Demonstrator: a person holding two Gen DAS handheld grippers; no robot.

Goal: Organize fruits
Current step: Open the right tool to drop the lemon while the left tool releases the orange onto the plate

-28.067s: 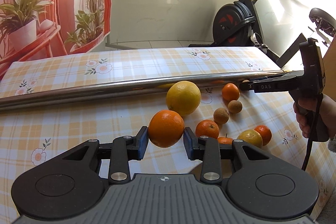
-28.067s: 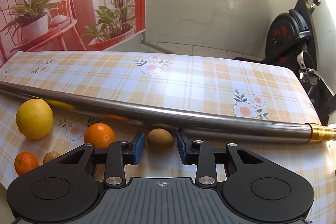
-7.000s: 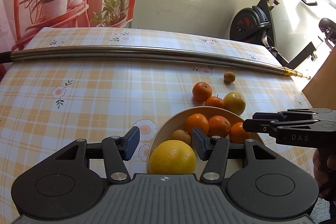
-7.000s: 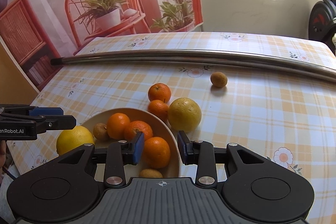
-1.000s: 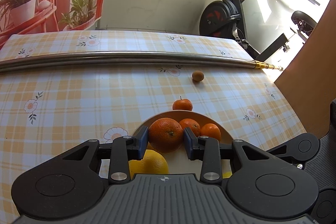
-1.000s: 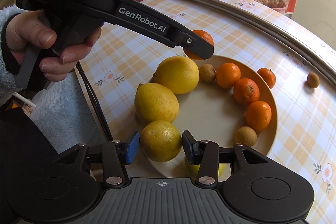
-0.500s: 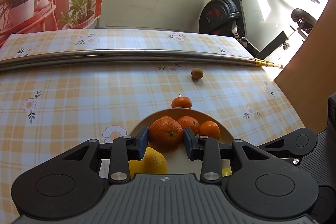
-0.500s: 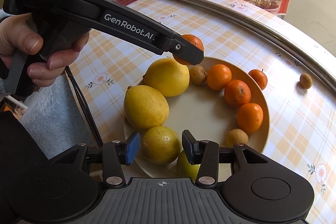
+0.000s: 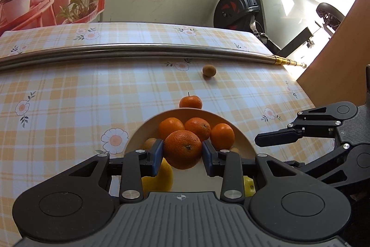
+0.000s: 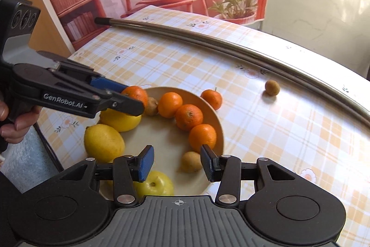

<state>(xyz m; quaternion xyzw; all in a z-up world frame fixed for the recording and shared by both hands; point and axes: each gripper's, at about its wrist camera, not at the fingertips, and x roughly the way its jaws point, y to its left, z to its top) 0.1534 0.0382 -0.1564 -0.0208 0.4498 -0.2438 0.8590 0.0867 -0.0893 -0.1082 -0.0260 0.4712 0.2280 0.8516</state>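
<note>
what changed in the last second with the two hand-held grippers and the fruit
The right hand-held gripper let go of the yellow-green fruit, which now lies in the bowl, and its jaws stand open and empty. The left hand-held gripper stays shut on the orange above the bowl. The small tangerine and the brown fruit remain on the tablecloth.

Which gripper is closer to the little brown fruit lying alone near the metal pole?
Right, though not by much. The right gripper hangs open over the bowl's near edge; the left gripper, shut on an orange, is across the bowl from the brown fruit.
</note>
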